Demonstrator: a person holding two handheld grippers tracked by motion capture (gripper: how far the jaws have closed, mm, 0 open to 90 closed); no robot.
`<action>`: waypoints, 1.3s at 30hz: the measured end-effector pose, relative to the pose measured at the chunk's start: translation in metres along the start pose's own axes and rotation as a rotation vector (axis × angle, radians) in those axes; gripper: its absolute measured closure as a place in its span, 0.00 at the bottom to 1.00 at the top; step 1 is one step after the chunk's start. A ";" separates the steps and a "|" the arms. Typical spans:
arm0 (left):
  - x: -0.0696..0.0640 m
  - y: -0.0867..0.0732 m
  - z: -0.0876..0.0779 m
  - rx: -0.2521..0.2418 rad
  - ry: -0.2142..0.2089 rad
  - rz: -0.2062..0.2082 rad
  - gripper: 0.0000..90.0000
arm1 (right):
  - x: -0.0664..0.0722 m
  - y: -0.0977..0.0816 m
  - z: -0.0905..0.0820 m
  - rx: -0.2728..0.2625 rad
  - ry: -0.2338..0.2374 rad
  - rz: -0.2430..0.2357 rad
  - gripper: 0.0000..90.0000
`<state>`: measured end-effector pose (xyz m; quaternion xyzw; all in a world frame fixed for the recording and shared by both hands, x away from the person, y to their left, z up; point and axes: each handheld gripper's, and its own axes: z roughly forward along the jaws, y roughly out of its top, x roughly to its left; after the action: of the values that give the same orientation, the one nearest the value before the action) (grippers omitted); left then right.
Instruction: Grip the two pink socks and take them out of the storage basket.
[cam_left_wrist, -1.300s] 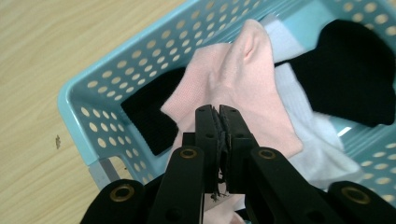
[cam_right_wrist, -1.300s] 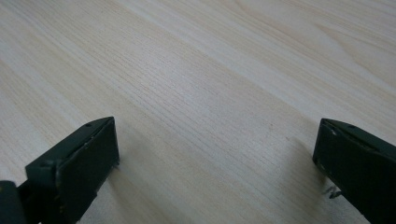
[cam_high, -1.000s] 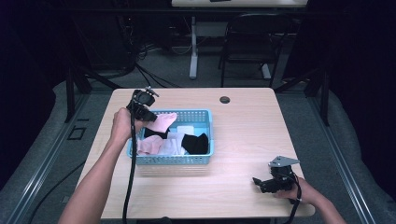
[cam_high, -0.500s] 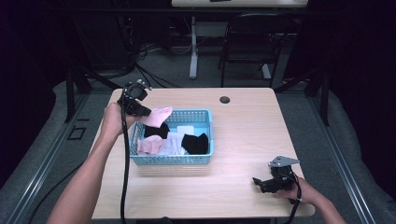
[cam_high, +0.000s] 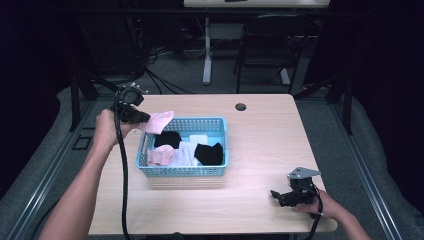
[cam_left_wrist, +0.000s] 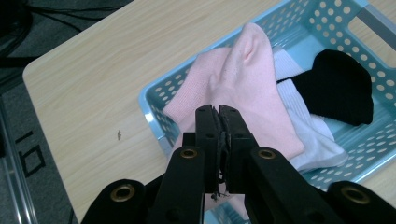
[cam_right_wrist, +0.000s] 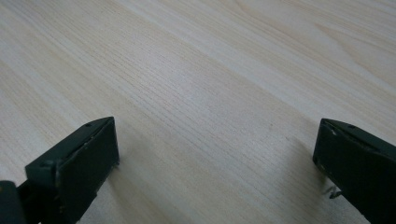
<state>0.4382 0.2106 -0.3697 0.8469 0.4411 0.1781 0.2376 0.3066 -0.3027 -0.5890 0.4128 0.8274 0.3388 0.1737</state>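
My left gripper (cam_high: 142, 118) (cam_left_wrist: 218, 110) is shut on a pink sock (cam_high: 159, 121) (cam_left_wrist: 243, 93) and holds it in the air over the far left corner of the blue basket (cam_high: 220, 124) (cam_left_wrist: 154, 100). In the basket lie another pink sock (cam_high: 159, 156), white socks (cam_high: 184, 154) (cam_left_wrist: 317, 140) and black socks (cam_high: 209, 153) (cam_left_wrist: 338, 84). My right gripper (cam_high: 276, 196) (cam_right_wrist: 215, 154) rests open near the table's front right edge, with bare wood between its jaws.
The wooden table (cam_high: 260, 140) has a round cable hole (cam_high: 240, 107) at its far edge. A chair (cam_high: 262, 45) and a desk leg (cam_high: 207, 55) stand on the floor beyond. Black cables trail from both grippers.
My left gripper has lifted the pink sock up and toward the left, out of the basket to above its corner. The right gripper has stayed put.
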 end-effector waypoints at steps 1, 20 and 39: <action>0.002 -0.002 -0.003 -0.001 0.005 -0.003 0.97 | 0.000 0.000 0.000 0.000 0.000 0.000 0.00; 0.044 -0.041 -0.035 -0.040 0.070 -0.095 0.97 | 0.000 0.000 0.000 -0.002 -0.001 0.002 0.00; 0.076 -0.086 -0.022 0.049 0.106 -0.194 0.97 | 0.000 0.000 0.000 0.001 -0.001 0.000 0.00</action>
<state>0.4117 0.3222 -0.3920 0.7953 0.5370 0.1879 0.2092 0.3066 -0.3027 -0.5889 0.4130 0.8275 0.3383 0.1739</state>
